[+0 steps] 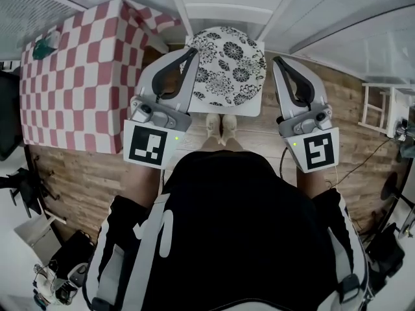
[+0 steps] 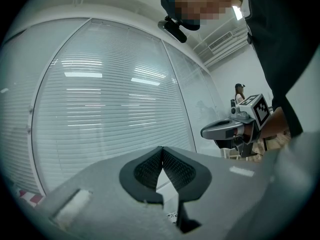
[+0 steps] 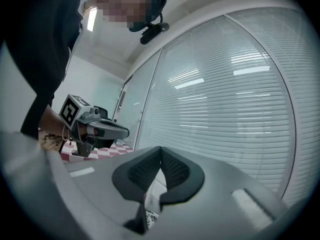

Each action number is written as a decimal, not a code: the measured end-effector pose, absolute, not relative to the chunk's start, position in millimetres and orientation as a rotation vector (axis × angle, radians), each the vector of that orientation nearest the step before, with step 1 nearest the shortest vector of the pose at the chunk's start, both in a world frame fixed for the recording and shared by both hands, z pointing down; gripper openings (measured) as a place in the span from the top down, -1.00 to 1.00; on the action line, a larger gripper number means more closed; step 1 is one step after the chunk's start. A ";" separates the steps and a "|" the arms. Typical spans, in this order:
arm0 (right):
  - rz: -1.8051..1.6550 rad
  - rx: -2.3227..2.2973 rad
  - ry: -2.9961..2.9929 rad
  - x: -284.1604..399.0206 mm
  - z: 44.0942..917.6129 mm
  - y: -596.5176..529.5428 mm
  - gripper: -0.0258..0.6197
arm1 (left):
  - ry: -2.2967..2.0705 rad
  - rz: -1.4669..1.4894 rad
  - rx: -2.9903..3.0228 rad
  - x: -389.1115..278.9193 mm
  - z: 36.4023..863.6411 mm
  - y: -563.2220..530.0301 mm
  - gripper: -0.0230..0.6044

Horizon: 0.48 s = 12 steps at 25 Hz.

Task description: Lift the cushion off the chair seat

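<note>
My left tongs (image 1: 193, 52) at nine o'clock and right tongs (image 1: 277, 61) at three o'clock flank the floral cushion (image 1: 230, 67) on the white chair (image 1: 228, 2), both clenched and empty

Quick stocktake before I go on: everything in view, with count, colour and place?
cushion: one, white with black flowers, on the chair seat
chair: one, white, straight ahead
tablecloth: one, red-and-white check, left
floor: one, brown wood, underfoot
rack: one, white, far right
blinds: several, white, on the windows
shoes: two, pale, before the chair
left gripper: one, grey, shut and empty, left of the cushion
right gripper: one, grey, shut and empty, right of the cushion
</note>
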State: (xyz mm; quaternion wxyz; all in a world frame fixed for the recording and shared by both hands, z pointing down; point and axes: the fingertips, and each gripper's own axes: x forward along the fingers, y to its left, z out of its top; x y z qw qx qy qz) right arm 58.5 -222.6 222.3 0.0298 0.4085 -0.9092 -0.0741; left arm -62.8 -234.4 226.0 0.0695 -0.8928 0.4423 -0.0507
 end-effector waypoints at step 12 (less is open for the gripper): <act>-0.155 1.166 -2.845 44.9 254.6 -220.7 0.92 | 1.307 -0.172 -2.750 -64.5 260.9 -230.8 0.84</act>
